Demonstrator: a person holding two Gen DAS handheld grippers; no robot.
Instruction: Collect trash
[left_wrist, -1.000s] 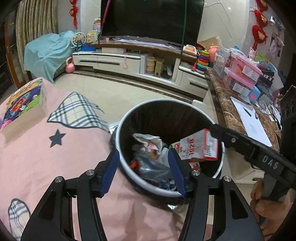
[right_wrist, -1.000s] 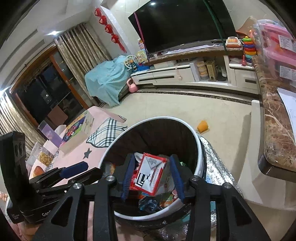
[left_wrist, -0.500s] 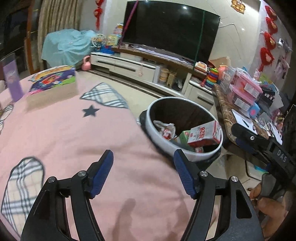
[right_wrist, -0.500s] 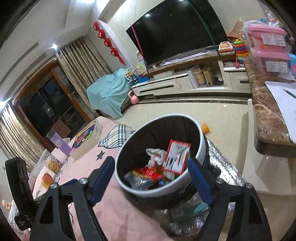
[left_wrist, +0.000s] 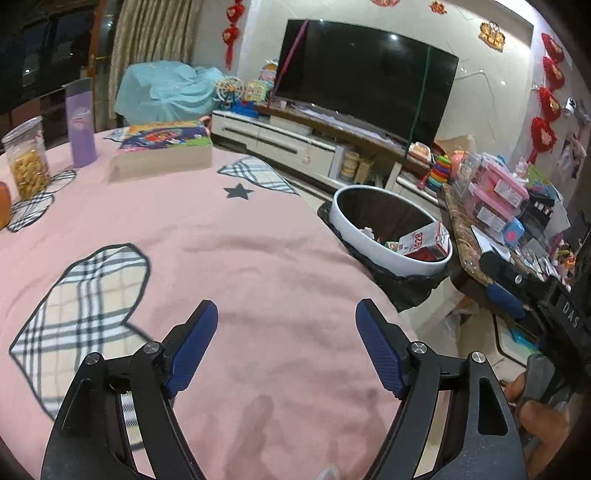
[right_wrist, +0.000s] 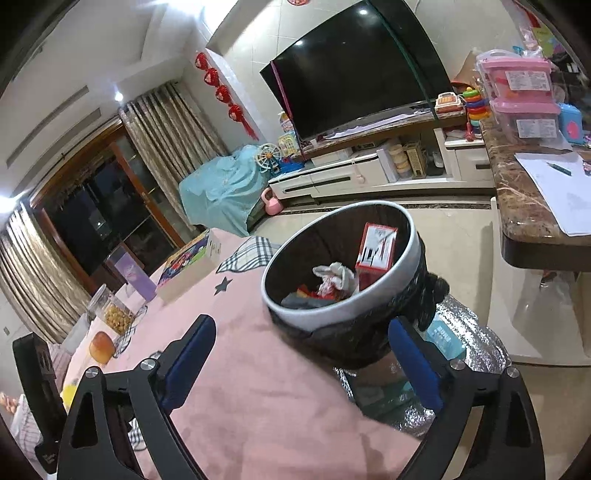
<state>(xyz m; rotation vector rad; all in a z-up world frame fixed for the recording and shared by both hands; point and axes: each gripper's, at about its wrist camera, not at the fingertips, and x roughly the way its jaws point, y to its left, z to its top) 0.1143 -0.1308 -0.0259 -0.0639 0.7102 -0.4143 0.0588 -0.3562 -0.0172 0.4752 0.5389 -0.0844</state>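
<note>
The left gripper (left_wrist: 286, 347) hangs over the pink tablecloth (left_wrist: 229, 258) with nothing between its blue pads, jaws opening; a second ago it was above the trash bin (left_wrist: 391, 254), now off to its right beside the table. The right gripper (right_wrist: 301, 360) is also empty with jaws opening wide — a second ago it pinched the red-and-white carton (right_wrist: 375, 249), which now stands inside the bin among crumpled wrappers (right_wrist: 332, 278). The bin's base is hidden behind the table edge and its black liner. Further out, a colourful box (left_wrist: 162, 146), a purple bottle (left_wrist: 82, 122) and a snack jar (left_wrist: 27, 162) sit on the cloth — and part of a hand (left_wrist: 535, 413) shows at the left view's lower right edge.
</note>
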